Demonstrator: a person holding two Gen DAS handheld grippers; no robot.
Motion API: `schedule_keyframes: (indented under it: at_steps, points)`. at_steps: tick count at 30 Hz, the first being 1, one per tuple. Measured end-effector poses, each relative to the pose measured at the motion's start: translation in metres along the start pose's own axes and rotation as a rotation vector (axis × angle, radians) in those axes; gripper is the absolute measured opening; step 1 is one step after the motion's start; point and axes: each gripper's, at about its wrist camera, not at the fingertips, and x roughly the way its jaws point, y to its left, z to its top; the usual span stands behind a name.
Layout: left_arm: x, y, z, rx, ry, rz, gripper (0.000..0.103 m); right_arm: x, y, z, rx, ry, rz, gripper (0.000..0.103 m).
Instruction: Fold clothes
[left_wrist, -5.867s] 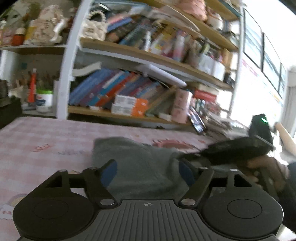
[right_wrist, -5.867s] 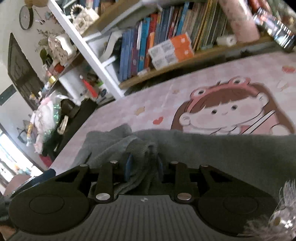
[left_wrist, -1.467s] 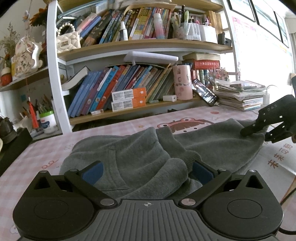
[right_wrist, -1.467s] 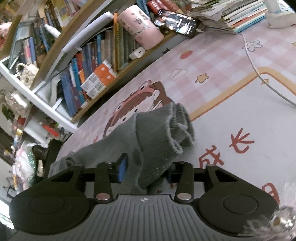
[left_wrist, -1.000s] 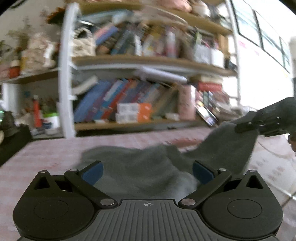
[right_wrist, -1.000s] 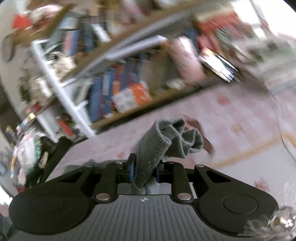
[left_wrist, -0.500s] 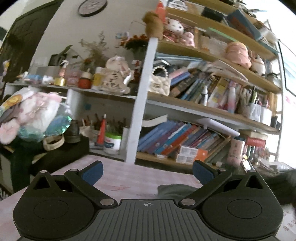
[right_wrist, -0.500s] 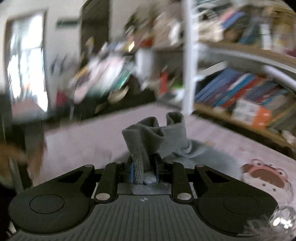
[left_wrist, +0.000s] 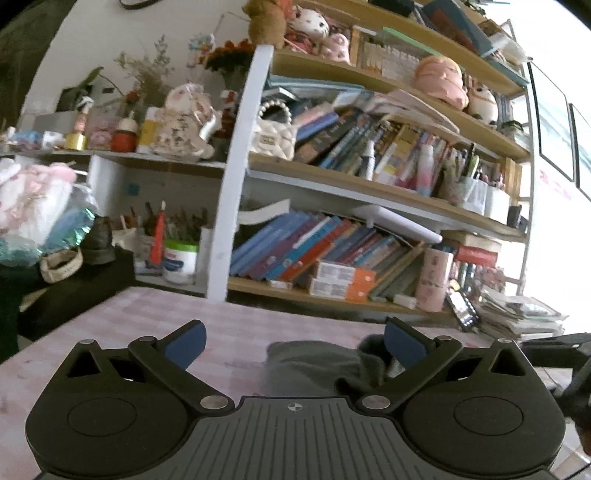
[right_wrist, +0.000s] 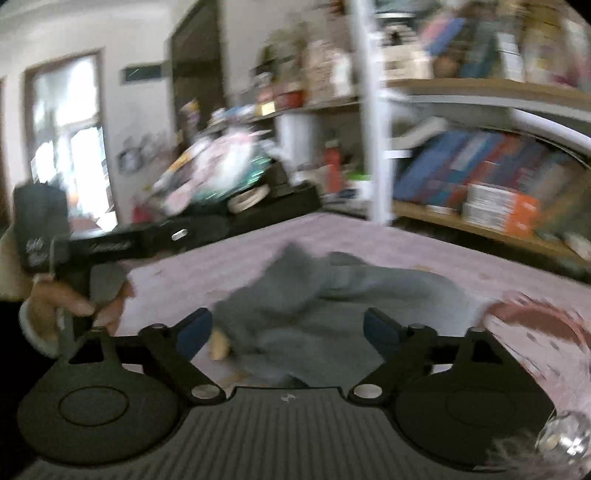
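Observation:
A grey knit garment (right_wrist: 332, 295) lies bunched on the pink checked tablecloth (right_wrist: 236, 258). My right gripper (right_wrist: 288, 328) is open and empty just above its near edge. My left gripper (left_wrist: 293, 341) is open and empty; a lump of the grey garment (left_wrist: 314, 365) lies between and beyond its fingers. The left gripper's handle and the hand on it show at the left of the right wrist view (right_wrist: 92, 251). The right gripper's black body shows at the right edge of the left wrist view (left_wrist: 554, 350).
A white bookshelf (left_wrist: 236, 184) full of books and toys stands behind the table. A black box (left_wrist: 66, 288) sits at the table's left end. A pink cup (left_wrist: 434, 278) and a phone (left_wrist: 463, 308) stand on the lowest shelf.
My right gripper carried the grey sleeve leftward across the garment, then opened and let it drop. My left gripper stayed open and tilted up.

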Motion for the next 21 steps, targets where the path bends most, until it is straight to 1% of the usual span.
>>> schedule_keyframes:
  at_steps: [2,4,6,8,10,12,14,15,16,17,19,20,21]
  points:
    - [0.004,-0.004,0.0,-0.013,0.015,-0.025,0.103,-0.011,-0.02,-0.003,0.088,-0.023,-0.058,0.1]
    - [0.009,-0.01,-0.001,-0.019,0.028,-0.056,0.103,-0.02,-0.043,-0.009,0.182,-0.028,-0.131,0.101]
    - [0.014,-0.019,-0.001,0.001,0.037,-0.091,0.103,-0.024,-0.06,-0.015,0.265,-0.015,-0.194,0.103]
    - [0.02,-0.029,-0.003,0.032,0.043,-0.106,0.103,-0.025,-0.075,-0.023,0.346,0.007,-0.244,0.103]
    - [0.029,-0.036,-0.005,0.045,0.069,-0.108,0.103,-0.024,-0.081,-0.03,0.392,0.023,-0.259,0.103]
    - [0.04,-0.037,-0.009,0.04,0.122,-0.114,0.101,-0.022,-0.085,-0.036,0.422,0.034,-0.262,0.103]
    - [0.05,-0.038,-0.013,0.034,0.18,-0.122,0.085,-0.02,-0.084,-0.039,0.423,0.036,-0.258,0.103]
    - [0.056,-0.038,-0.015,0.03,0.208,-0.125,0.08,-0.019,-0.083,-0.039,0.422,0.036,-0.257,0.103]
    - [0.061,-0.039,-0.017,0.027,0.237,-0.129,0.068,-0.018,-0.083,-0.039,0.425,0.034,-0.256,0.103]
    - [0.067,-0.039,-0.02,0.023,0.265,-0.132,0.053,-0.018,-0.083,-0.038,0.431,0.031,-0.253,0.103]
    - [0.077,-0.039,-0.024,0.016,0.323,-0.14,0.031,-0.017,-0.083,-0.037,0.444,0.027,-0.244,0.103]
    - [0.081,-0.039,-0.026,0.019,0.336,-0.149,0.024,-0.016,-0.083,-0.036,0.45,0.028,-0.24,0.103]
    - [0.079,-0.033,-0.022,-0.009,0.318,-0.176,0.021,-0.014,-0.084,-0.035,0.453,0.032,-0.239,0.103]
